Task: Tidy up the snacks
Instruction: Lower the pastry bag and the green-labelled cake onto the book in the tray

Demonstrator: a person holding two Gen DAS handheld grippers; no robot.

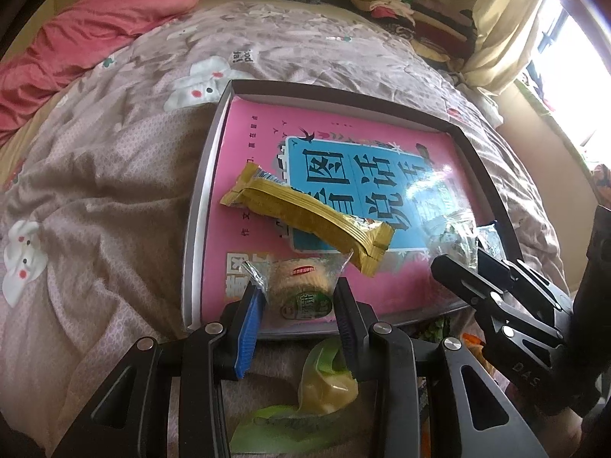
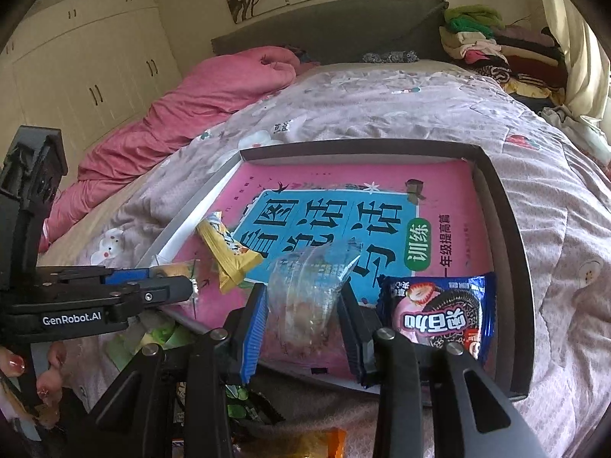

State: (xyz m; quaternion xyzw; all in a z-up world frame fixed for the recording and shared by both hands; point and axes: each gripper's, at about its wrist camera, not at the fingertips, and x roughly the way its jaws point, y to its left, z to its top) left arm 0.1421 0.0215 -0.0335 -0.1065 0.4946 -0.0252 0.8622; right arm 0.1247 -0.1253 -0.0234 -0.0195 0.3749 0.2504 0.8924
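A shallow grey-rimmed box (image 1: 206, 191) (image 2: 511, 229) with a pink and blue printed bottom lies on the bed. In it are a yellow bar pack (image 1: 305, 213) (image 2: 229, 252) and a blue cookie packet (image 2: 439, 313). My left gripper (image 1: 298, 286) (image 2: 172, 278) is shut on a round biscuit in a clear wrapper with a green label (image 1: 301, 294) (image 2: 175, 269), over the box's near left corner. My right gripper (image 2: 303, 292) (image 1: 460, 257) is shut on a crinkled clear packet (image 2: 309, 294) (image 1: 454, 236), over the box's near edge.
Loose snack packs lie on the quilt in front of the box: a green and yellow one (image 1: 324, 381), an orange one (image 2: 317, 442). A pink duvet (image 2: 183, 114) lies at the far left, stacked clothes (image 2: 496, 53) at the far right. A hand (image 2: 15, 366) holds the left gripper.
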